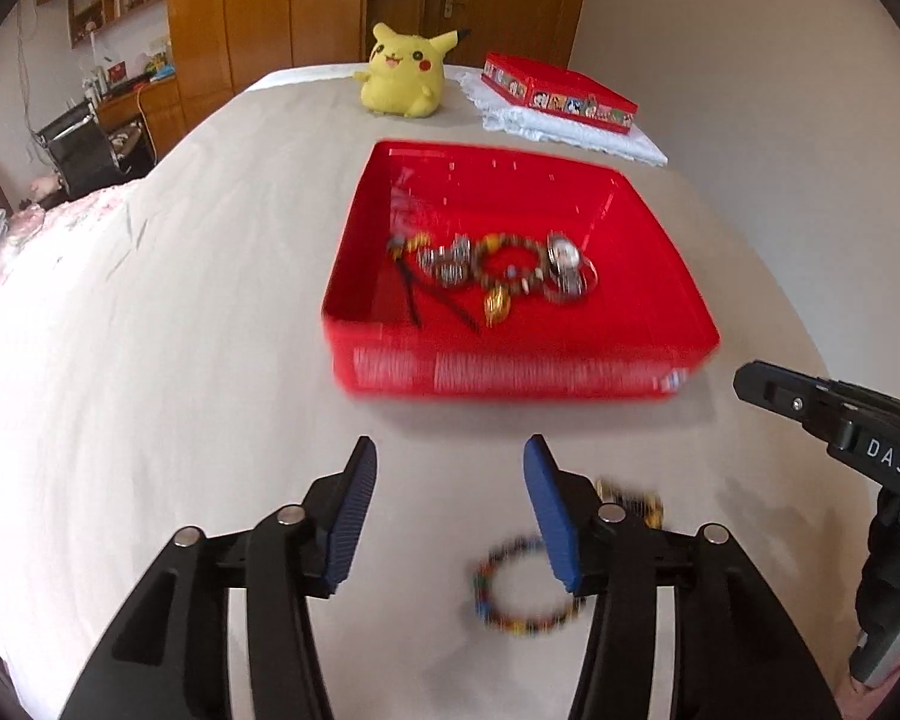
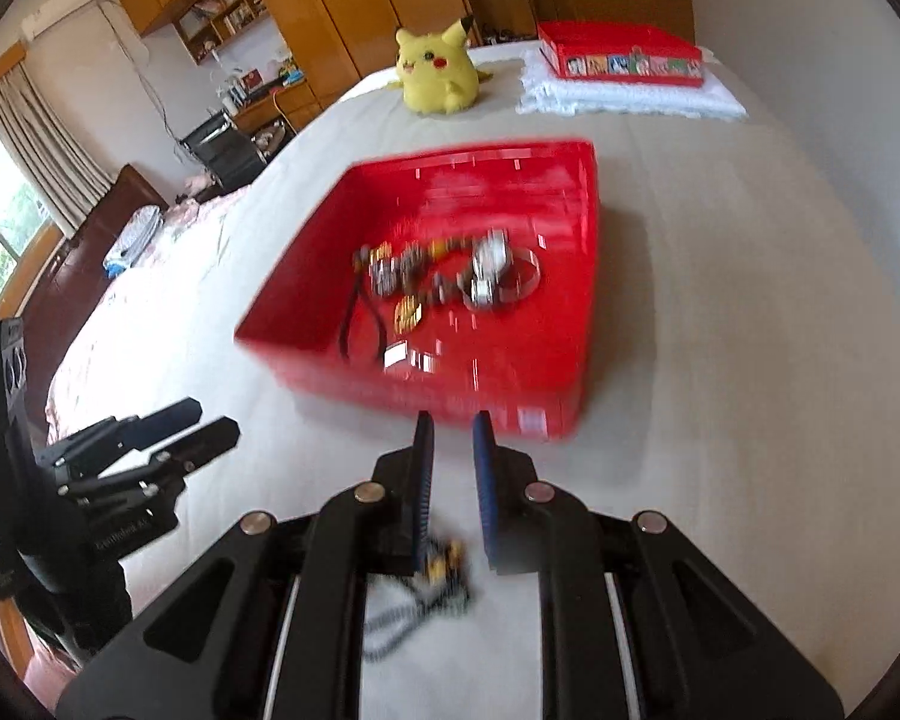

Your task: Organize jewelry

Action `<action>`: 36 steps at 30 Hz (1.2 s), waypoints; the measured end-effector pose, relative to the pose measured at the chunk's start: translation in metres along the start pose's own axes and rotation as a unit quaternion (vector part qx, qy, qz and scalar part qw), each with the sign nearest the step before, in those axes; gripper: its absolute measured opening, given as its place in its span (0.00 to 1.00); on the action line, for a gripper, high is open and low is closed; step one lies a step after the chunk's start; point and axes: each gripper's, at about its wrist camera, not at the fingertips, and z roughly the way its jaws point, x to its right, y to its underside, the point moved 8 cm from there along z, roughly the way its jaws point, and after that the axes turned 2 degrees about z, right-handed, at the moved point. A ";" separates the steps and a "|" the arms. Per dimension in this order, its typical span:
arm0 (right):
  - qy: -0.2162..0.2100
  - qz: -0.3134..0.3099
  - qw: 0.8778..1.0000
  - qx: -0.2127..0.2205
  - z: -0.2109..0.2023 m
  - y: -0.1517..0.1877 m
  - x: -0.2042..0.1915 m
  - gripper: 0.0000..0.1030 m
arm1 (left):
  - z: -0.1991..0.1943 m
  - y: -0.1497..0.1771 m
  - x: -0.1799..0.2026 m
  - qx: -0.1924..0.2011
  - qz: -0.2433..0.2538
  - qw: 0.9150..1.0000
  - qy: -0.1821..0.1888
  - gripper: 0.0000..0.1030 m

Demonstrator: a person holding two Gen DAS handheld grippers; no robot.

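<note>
Step in hand, as judged: loose pieces on the bed sheet (image 1: 180,360) are being collected into the red tray (image 1: 678,276). Several pieces are already seen in the tray: a beaded bracelet (image 1: 506,262), a watch (image 1: 564,255), a gold pendant (image 1: 496,305), a black cord (image 1: 414,294). The rest is too blurred to be named.

Left gripper (image 1: 450,516): jaws are spread wide, nothing is held. A multicoloured bead bracelet (image 1: 510,594) lies on the sheet below it, near the right finger and partly hidden by it. A second, yellow-and-dark piece (image 1: 630,501) is seen just behind that finger; blurred, type cannot be told.

Right gripper (image 2: 453,480): fingers are nearly together, with a narrow gap left between the pads. A yellow-and-dark beaded piece with a thin chain or cord (image 2: 438,576) lies under the finger bases, not between the tips. Nothing is seen clamped; whether the piece is touched cannot be told.

Both views are motion-smeared, so both grippers are taken to be moving.

Next move, as judged: the left gripper must be lowered and centred so one side of the bead bracelet is straddled, then closed. The right gripper must be pulled back and widened before its piece can be taken. Soft sheet: bunched fabric is to be avoided at pinch.

Not involved: plush toy (image 1: 403,72), red tin (image 1: 555,93) on a white cloth (image 1: 570,129).
</note>
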 end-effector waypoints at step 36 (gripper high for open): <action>0.037 0.056 0.997 -0.050 0.022 0.109 0.002 0.13 | 0.016 0.084 -0.008 -0.031 -0.011 0.999 -0.026 0.71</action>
